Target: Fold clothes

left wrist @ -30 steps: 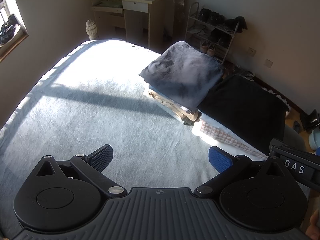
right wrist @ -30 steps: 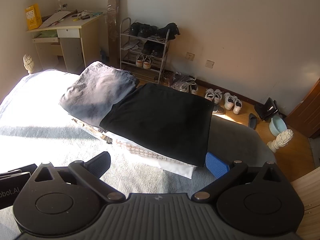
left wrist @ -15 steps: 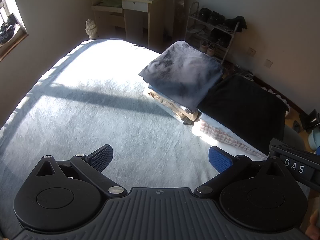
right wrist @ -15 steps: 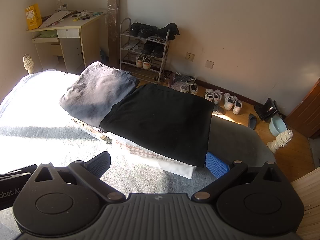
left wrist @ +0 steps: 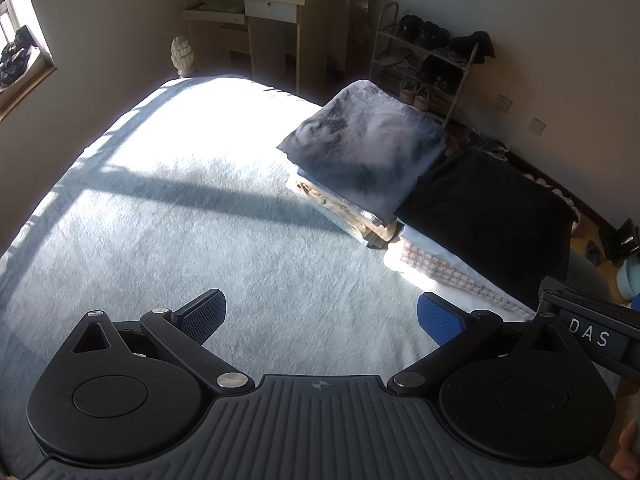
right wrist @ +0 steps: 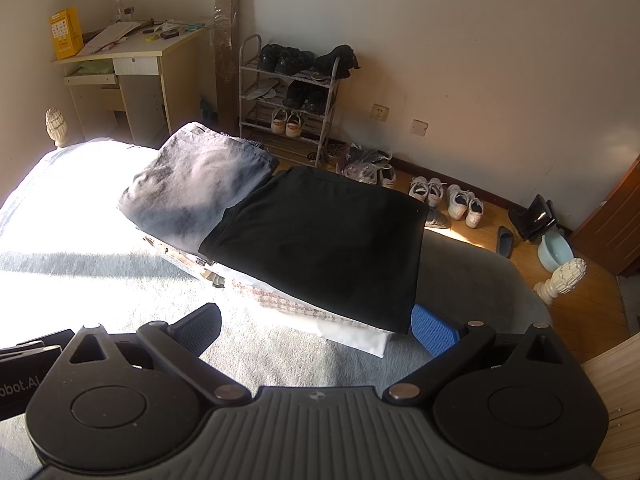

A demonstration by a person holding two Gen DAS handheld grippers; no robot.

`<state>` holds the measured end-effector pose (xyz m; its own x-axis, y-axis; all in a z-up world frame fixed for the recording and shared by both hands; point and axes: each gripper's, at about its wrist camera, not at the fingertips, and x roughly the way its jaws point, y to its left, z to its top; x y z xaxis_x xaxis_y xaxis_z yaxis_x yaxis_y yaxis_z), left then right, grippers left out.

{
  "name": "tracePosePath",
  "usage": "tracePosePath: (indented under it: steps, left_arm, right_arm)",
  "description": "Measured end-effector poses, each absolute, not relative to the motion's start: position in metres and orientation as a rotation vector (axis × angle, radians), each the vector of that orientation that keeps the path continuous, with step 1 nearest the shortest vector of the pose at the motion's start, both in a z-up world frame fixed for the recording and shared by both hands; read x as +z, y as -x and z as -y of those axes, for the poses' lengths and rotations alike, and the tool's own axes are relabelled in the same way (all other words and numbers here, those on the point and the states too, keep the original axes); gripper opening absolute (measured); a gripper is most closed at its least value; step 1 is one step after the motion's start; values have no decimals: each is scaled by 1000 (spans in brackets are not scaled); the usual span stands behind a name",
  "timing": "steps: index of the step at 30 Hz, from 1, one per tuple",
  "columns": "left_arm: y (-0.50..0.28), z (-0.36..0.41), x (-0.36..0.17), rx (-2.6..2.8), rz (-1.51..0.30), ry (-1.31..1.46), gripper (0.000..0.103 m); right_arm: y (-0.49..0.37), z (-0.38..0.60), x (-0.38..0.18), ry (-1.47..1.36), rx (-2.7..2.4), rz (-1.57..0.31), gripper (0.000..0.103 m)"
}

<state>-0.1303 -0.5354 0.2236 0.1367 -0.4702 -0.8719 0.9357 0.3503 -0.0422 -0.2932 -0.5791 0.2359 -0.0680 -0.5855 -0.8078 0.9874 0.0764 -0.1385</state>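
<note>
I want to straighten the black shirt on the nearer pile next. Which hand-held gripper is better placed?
Right. The right hand-held gripper is open just short of the black shirt; the left hand-held gripper, also open, faces bare bed.

Black tongs [left wrist: 320,316] with blue ribbed pads [left wrist: 438,318]

Spread right claw [right wrist: 316,330] above folded black garment [right wrist: 320,240]

Strong sunlight falls across the pale blue-grey bed cover [left wrist: 168,216], crossed by a dark band of shadow. A light wooden desk [right wrist: 136,60] stands in the corner beside a metal wire shoe rack [right wrist: 292,92]. Plain cream walls [right wrist: 460,40] meet a wooden plank floor [right wrist: 480,236] strewn with white sneakers [right wrist: 464,204].
</note>
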Motion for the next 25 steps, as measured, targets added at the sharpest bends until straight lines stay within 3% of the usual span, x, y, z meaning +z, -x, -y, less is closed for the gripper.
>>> tracePosePath:
  steps: [25]
  left_arm:
    - [127, 535, 221, -1108, -960, -606, 103]
  right_arm:
    - [291, 579, 234, -612, -1427, -873, 103]
